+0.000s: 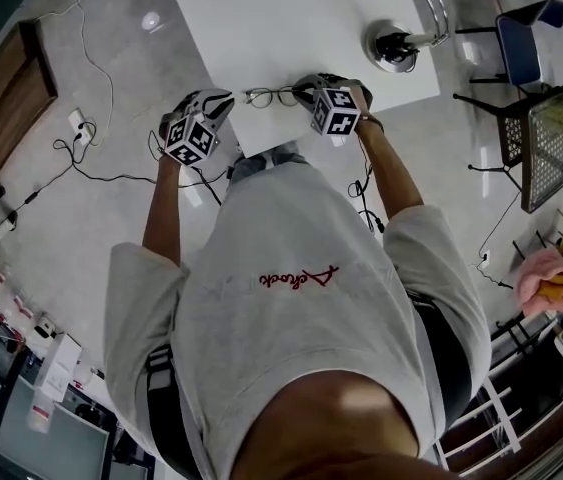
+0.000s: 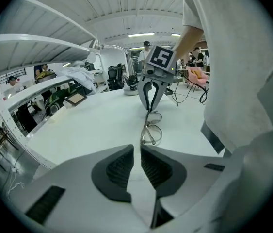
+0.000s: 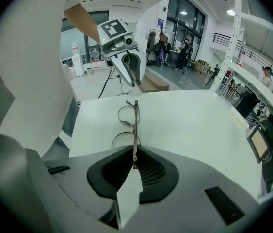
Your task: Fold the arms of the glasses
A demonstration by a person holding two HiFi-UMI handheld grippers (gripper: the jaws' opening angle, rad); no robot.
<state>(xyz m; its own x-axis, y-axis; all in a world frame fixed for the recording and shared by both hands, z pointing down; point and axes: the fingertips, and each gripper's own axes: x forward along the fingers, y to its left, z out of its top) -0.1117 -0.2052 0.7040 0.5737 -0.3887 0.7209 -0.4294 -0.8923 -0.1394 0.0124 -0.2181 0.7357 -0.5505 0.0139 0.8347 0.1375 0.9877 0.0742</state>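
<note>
Pinching the right end of the glasses (image 3: pixel 135 125) between closed jaws, the right gripper (image 3: pixel 134 163) pins them at the tabletop's (image 1: pixel 291 28) near edge, likely to steady the frame. The left gripper (image 2: pixel 137 161), jaws together and empty, hangs just left of them, seemingly ready to nudge an arm shut.

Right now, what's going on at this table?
A person stands at a white table with a gripper in each hand. The right gripper is clamped on one end of thin-framed, round-lens glasses near the table's edge. The left gripper is shut and empty, just short of the other end.
</note>
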